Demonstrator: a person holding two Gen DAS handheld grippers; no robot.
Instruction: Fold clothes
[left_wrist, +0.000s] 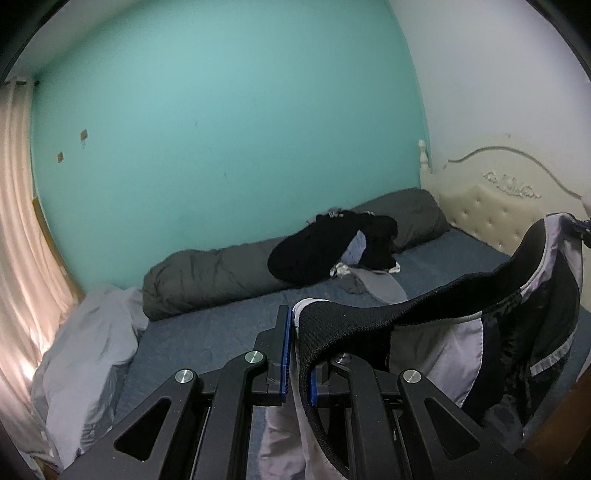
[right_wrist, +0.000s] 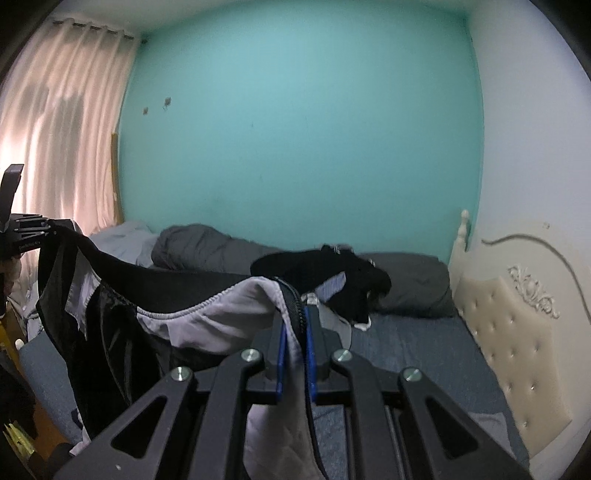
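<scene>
My left gripper (left_wrist: 297, 345) and right gripper (right_wrist: 295, 345) each pinch one end of the black waistband (left_wrist: 369, 314), holding the shorts (right_wrist: 199, 317) stretched above the near bed (left_wrist: 229, 328) so they hang flat for folding.
</scene>
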